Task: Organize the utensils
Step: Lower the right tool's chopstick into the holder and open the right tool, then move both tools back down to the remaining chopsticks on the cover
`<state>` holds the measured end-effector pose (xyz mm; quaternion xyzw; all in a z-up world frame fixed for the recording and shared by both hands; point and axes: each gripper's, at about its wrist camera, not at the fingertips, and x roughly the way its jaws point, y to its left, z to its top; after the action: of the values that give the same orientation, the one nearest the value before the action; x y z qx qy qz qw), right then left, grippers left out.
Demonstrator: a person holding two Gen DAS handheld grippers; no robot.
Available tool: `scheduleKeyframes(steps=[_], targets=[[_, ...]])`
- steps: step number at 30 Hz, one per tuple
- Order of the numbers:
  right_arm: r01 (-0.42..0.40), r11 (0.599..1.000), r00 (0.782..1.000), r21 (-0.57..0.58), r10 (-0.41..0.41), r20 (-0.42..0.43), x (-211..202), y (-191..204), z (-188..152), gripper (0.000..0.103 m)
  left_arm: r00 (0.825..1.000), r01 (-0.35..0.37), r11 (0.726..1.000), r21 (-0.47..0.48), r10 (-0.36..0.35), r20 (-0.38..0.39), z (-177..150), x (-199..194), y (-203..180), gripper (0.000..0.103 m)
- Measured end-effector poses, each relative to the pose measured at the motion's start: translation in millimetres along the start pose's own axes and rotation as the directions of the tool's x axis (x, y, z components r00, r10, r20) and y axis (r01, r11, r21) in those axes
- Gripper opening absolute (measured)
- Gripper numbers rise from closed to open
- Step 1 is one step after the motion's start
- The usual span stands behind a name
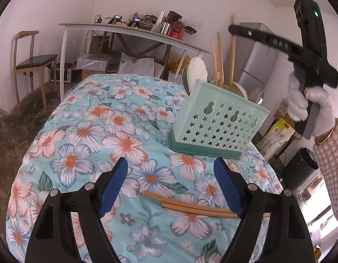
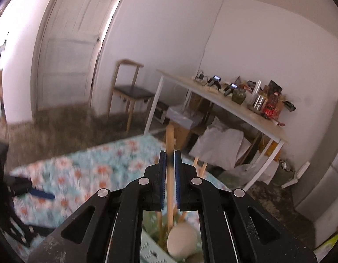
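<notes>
A mint green utensil holder (image 1: 217,118) with star holes stands on the floral tablecloth (image 1: 85,135). It holds several wooden chopsticks (image 1: 217,61) and a white spoon (image 1: 198,69). Two wooden chopsticks (image 1: 195,207) lie on the cloth just in front of my left gripper (image 1: 170,188), which is open above them. My right gripper (image 2: 169,171) is shut on a wooden chopstick (image 2: 169,138), held upright over the holder (image 2: 151,252). The right gripper also shows in the left wrist view (image 1: 232,29), high above the holder.
A white side table (image 1: 133,30) with clutter stands behind, with a wooden chair (image 1: 30,61) to its left. A fridge (image 1: 259,50), bags and a black bin (image 1: 300,171) are at the right of the table.
</notes>
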<state>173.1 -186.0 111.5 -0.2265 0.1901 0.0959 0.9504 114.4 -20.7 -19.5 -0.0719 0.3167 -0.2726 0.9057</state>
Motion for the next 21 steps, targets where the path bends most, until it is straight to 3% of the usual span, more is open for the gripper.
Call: scheduleKeyframes(steps=[1,3,9,16,21], targets=[[0.0,1.0,1.0,0.0,0.0,-0.009,-2,0,-3,0.026,1.0,-0.001,1.0,0.001,0.001,-0.002,-1,0,-1,0.078],[0.001,1.0,1.0,0.022,-0.001,-0.002,-13,-2,-7,0.038,1.0,-0.001,1.0,0.004,0.001,-0.008,-2,0,-2,0.078],[-0.016,0.974,0.999,0.227,0.009,0.032,-60,-24,-24,0.047,1.0,-0.002,1.0,0.017,0.003,-0.016,-4,-2,-8,0.078],[-0.003,0.878,0.999,0.479,0.024,-0.038,-98,-18,-84,0.047,1.0,-0.005,0.999,0.04,0.007,-0.03,-11,-9,-15,0.078],[0.003,0.756,0.99,0.655,0.091,-0.11,-106,5,-143,0.047,0.998,-0.005,0.998,0.06,0.009,-0.067,-20,-11,-21,0.078]])
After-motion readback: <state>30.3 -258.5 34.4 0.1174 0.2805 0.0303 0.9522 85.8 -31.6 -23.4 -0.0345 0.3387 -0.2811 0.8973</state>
